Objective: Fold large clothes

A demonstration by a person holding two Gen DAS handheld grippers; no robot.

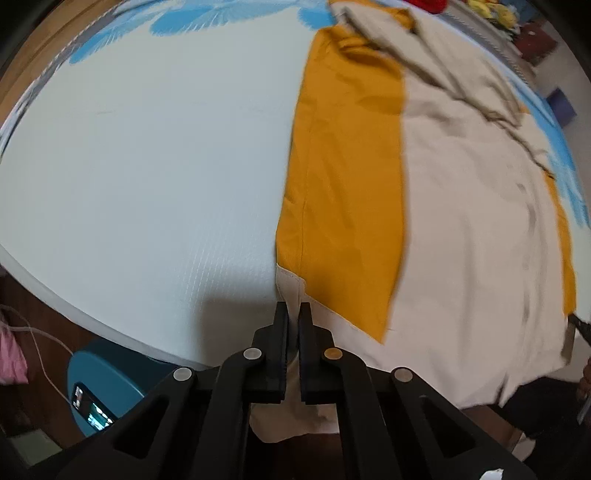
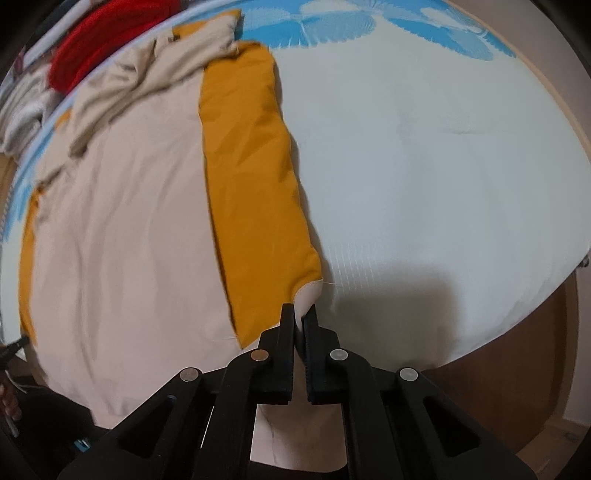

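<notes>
A white mattress point(image 1: 147, 155) with a blue feather print point(image 2: 388, 26) along its far end fills most of both views. On it lies the garment point(image 1: 461, 221), large, beige on its outer face with a mustard-yellow lining. Its long axis runs from the near mattress edge away toward the far end, and its near hem hangs just over that edge. A side panel is folded inward so that a long strip of yellow lining point(image 2: 251, 192) faces up, running the same way as the garment. At the far end the cloth bunches into rumpled beige folds point(image 1: 454, 70), possibly a hood or collar; the blur there makes it hard to tell.

Beyond the mattress a red fabric item point(image 2: 96, 44) sits beside pale cloth. Below the near edge, in the left wrist view, stands a round blue stool point(image 1: 107, 384) with a phone point(image 1: 90, 408) lying on it, a white cable trailing nearby.

The left gripper point(image 1: 294, 308) is pinched together on a beige hem corner of the garment. The right gripper point(image 2: 299, 312) is likewise clamped on a beige corner beside the yellow strip.
</notes>
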